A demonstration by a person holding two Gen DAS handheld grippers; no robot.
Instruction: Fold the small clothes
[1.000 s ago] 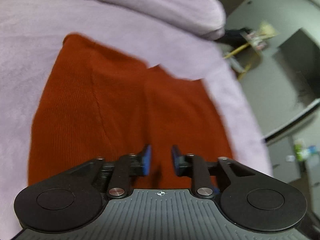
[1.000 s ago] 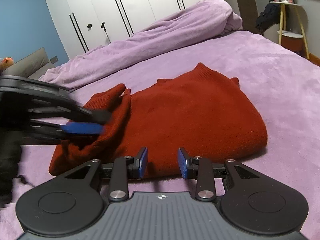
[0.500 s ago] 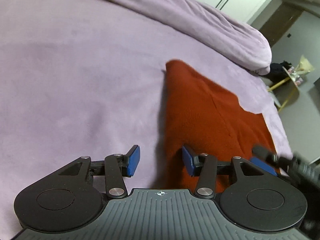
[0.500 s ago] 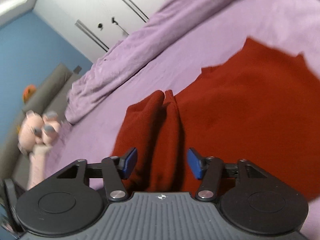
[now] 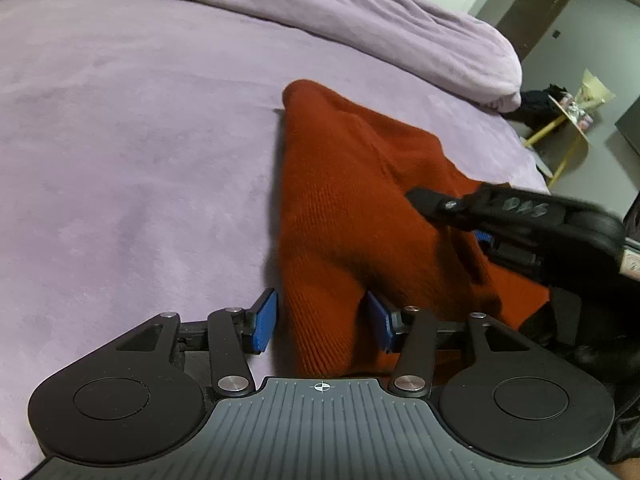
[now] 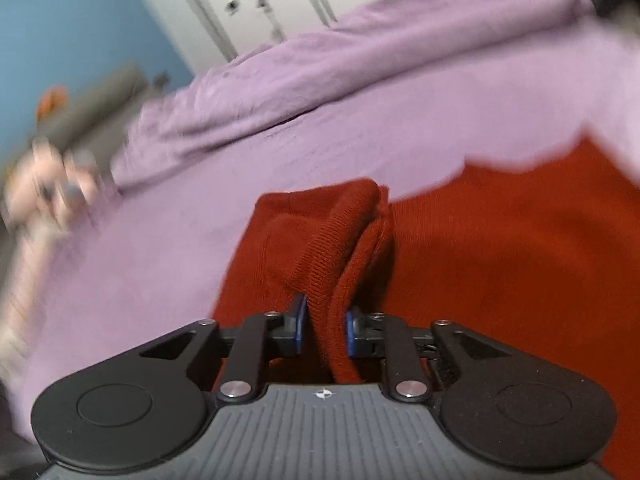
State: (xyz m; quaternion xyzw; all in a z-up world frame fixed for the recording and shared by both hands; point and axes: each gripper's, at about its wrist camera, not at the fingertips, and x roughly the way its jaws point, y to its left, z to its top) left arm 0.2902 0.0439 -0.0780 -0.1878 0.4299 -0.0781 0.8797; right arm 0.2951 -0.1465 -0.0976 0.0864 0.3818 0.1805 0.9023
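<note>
A rust-red knit sweater [image 5: 360, 200] lies on the purple bedspread [image 5: 120, 140]. My left gripper [image 5: 322, 326] is open, its blue pads straddling the sweater's near corner without pinching it. My right gripper [image 6: 323, 330] is shut on a raised fold of the sweater [image 6: 340, 248], near a bunched sleeve edge. The right gripper also shows in the left wrist view [image 5: 472, 216], over the sweater's right side. The rest of the sweater [image 6: 520, 260] spreads flat to the right.
A rolled purple duvet [image 5: 320, 12] lies along the far side of the bed. A small side table [image 5: 568, 120] stands past the bed's right edge. White wardrobe doors [image 6: 280, 12] and a pink plush toy [image 6: 44, 188] are at the left.
My right gripper has closed on the sweater's bunched fold; it was open half a second ago. My left gripper has moved in so the sweater's corner sits between its open pads.
</note>
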